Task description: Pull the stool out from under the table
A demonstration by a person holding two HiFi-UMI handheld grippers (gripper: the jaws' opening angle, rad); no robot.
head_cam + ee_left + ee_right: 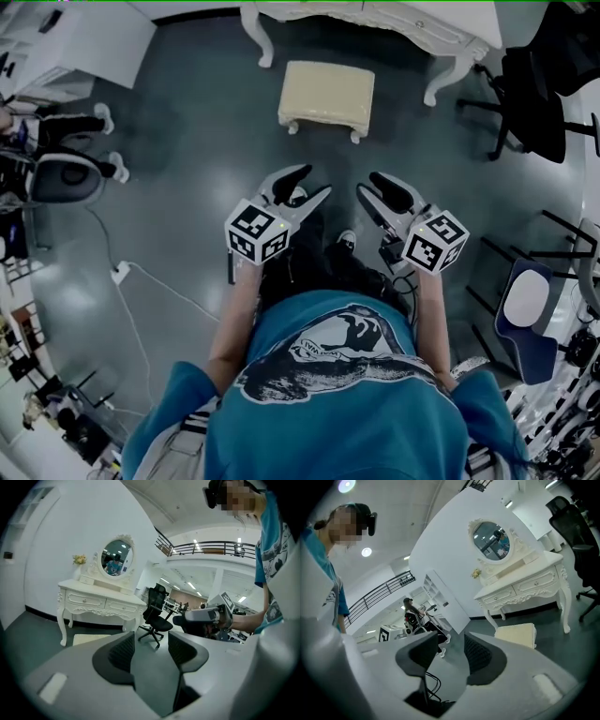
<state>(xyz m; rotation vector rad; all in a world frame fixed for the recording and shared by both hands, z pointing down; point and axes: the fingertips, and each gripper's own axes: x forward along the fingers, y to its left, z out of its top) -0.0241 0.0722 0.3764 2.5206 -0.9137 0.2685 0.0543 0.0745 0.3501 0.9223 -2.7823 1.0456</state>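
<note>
A cream cushioned stool (326, 94) with white legs stands on the dark floor in front of the white dressing table (412, 23), apart from it. My left gripper (314, 183) and right gripper (367, 185) hang side by side in the air well short of the stool, both pointing toward it. Each is open with nothing between its pads. The left gripper view shows my left gripper (151, 641), the stool (91, 639) low under the table (101, 603), and the right gripper (201, 616) beside it. From the right gripper (451, 644), the stool (516, 633) lies to the right.
A black office chair (530, 89) stands right of the table. A blue and white chair (527, 305) is at the right edge, another chair (61, 178) at the left. A white cable and power strip (122, 272) lie on the floor at left. A person (412, 611) sits far back.
</note>
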